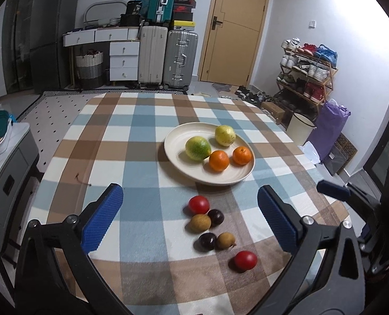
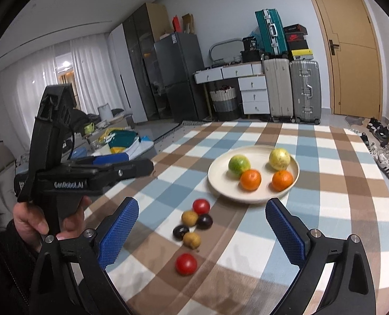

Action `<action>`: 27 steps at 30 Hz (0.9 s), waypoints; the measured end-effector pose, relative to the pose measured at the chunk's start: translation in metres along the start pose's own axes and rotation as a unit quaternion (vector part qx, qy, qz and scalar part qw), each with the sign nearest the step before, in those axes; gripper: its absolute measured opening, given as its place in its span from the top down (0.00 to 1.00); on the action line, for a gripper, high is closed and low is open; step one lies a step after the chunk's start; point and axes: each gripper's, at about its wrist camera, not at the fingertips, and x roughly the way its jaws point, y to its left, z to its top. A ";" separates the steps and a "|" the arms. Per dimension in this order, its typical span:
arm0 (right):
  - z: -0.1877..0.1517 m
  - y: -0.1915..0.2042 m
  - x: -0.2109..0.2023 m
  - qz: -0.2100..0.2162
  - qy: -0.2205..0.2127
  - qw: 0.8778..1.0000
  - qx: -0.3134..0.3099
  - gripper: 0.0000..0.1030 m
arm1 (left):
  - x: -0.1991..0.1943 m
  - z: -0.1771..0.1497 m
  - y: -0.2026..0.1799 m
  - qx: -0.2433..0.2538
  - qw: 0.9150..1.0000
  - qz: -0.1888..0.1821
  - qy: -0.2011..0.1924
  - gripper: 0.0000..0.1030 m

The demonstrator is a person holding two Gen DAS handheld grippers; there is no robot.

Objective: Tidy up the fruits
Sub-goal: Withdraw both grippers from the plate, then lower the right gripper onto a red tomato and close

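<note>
A cream plate (image 1: 178, 136) (image 2: 220, 176) on the checked tablecloth holds a green-yellow fruit (image 1: 197, 148), a yellow fruit (image 1: 225, 135) and two oranges (image 1: 219, 160) (image 1: 242, 155). In front of it lie small loose fruits: two red ones (image 1: 199, 204) (image 1: 245, 260), two dark plums (image 1: 215, 216) (image 1: 207, 241) and two brown ones (image 1: 200, 223) (image 1: 225, 240). My left gripper (image 1: 189, 215) is open and empty above this cluster. My right gripper (image 2: 201, 229) is open and empty, also over the cluster (image 2: 192, 225). The left gripper's body (image 2: 71, 176) shows in the right wrist view.
The checked table (image 1: 142, 120) fills the middle. Behind it stand suitcases (image 1: 168, 55), white drawers (image 1: 123, 60) and a door (image 1: 234, 26). A shoe rack (image 1: 307, 71) and a white bin (image 1: 301, 128) stand at the right. A grey unit (image 1: 8, 170) stands at the left.
</note>
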 end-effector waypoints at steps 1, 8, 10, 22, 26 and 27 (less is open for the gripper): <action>-0.004 0.001 0.002 0.001 0.006 1.000 0.002 0.04 | 0.000 -0.002 0.002 -0.001 1.000 0.002 0.001 0.01; -0.027 0.005 0.014 0.010 0.041 0.999 0.011 0.04 | 0.002 -0.019 0.019 -0.015 1.000 0.015 0.011 0.01; -0.033 0.006 0.019 0.013 0.051 0.999 0.011 0.04 | 0.003 -0.024 0.023 -0.019 1.000 0.018 0.015 0.01; -0.054 0.009 0.042 0.026 0.094 0.995 0.020 0.14 | 0.029 -0.055 0.030 -0.045 0.998 0.003 0.043 0.01; -0.060 0.010 0.051 0.028 0.111 0.993 0.021 0.22 | 0.032 -0.058 0.031 -0.047 0.998 0.001 0.047 0.01; -0.061 0.010 0.052 0.029 0.113 0.993 0.021 0.24 | 0.034 -0.059 0.032 -0.050 0.998 0.001 0.048 0.01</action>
